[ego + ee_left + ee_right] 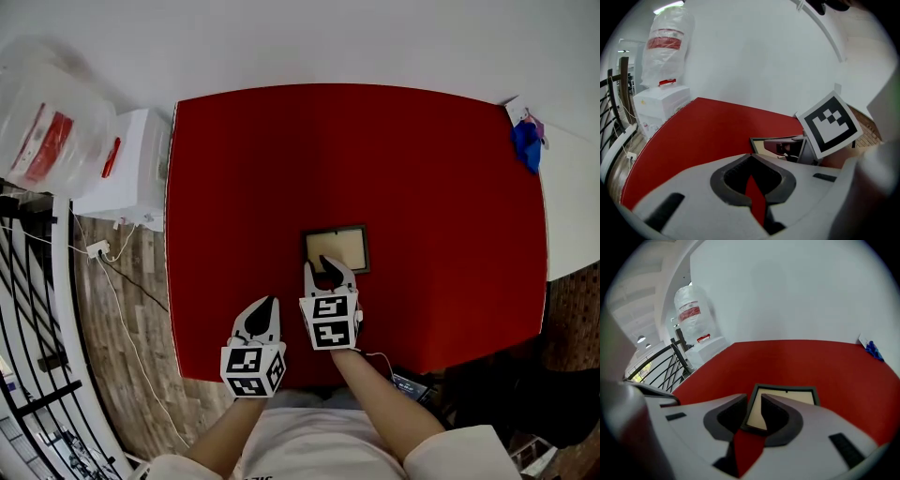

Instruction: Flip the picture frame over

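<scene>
Head view: a small picture frame (336,248) lies flat near the middle of the red table (394,150). The right gripper (328,270) is at the frame's 6 o'clock edge with its 2 jaws apart. The left gripper (267,305) is at 7 o'clock from the frame, not touching it. A white box (127,169) and a clear plastic bag (47,122) stand off the table at 9 o'clock.

Left gripper view: the jaws are closed together and hold nothing. The frame (771,143) lies at 1 o'clock, with the right gripper's marker cube (829,124) over it.

Right gripper view: the jaws are partly open. The frame's near left corner (757,416) shows in the gap, and the pads do not squeeze it
</scene>
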{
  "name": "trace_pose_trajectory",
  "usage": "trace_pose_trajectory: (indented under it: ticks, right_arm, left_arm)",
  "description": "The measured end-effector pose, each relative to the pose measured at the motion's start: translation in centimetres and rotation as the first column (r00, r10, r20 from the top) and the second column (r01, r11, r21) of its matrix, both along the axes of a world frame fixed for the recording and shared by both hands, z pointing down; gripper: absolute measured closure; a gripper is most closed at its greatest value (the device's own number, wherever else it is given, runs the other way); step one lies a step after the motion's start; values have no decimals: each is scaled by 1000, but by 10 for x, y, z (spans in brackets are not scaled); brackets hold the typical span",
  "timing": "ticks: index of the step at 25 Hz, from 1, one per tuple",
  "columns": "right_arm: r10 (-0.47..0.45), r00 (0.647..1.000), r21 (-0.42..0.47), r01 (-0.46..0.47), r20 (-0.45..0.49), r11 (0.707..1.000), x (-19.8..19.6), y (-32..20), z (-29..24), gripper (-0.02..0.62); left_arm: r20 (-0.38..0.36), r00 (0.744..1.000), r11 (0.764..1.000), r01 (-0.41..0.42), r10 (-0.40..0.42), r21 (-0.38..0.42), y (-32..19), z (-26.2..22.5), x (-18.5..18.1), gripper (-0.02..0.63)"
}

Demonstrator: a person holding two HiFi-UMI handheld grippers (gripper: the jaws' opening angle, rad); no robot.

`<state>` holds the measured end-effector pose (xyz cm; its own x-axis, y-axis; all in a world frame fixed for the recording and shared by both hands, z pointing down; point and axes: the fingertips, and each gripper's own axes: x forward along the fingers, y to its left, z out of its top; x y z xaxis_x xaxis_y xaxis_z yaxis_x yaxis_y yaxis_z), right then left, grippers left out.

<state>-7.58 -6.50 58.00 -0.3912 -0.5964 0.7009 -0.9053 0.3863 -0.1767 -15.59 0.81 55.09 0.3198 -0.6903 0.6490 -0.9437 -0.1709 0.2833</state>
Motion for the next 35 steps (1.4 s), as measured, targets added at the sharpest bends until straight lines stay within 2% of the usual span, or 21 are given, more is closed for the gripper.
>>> trace_pose_trajectory:
  ticks: [6,13,17,25,29,35]
  right_arm:
    - [-11,998,-34,9,-63,999,-13,-6,20,477]
    - [43,981,-12,-47,-189,999,-12,-16,29,476]
    - [53,972,-19,-59,-230,998,-12,-19,35,476]
    - [34,964,-65,-53,-264,996,-21,-18,47,480]
    - [46,965,-68,-66,-260,995,-24,-19,47,538]
    - [83,970,-78,-104,-229,992,-24,-19,47,554]
  left_arm:
    - [4,1000,1000,9,-9,-21,0,11,-19,601]
    - [-5,1000,999,8,-8,-45,0,20,-34,600]
    - [-8,1000,999,10,-10,-52,-3,25,-43,601]
    - [-20,1000,998,20,-21,-58,-6,29,-56,601]
    - [-21,999,998,24,-26,-63,-7,32,-61,600]
    - [-20,999,997,31,-32,-66,-6,34,-64,601]
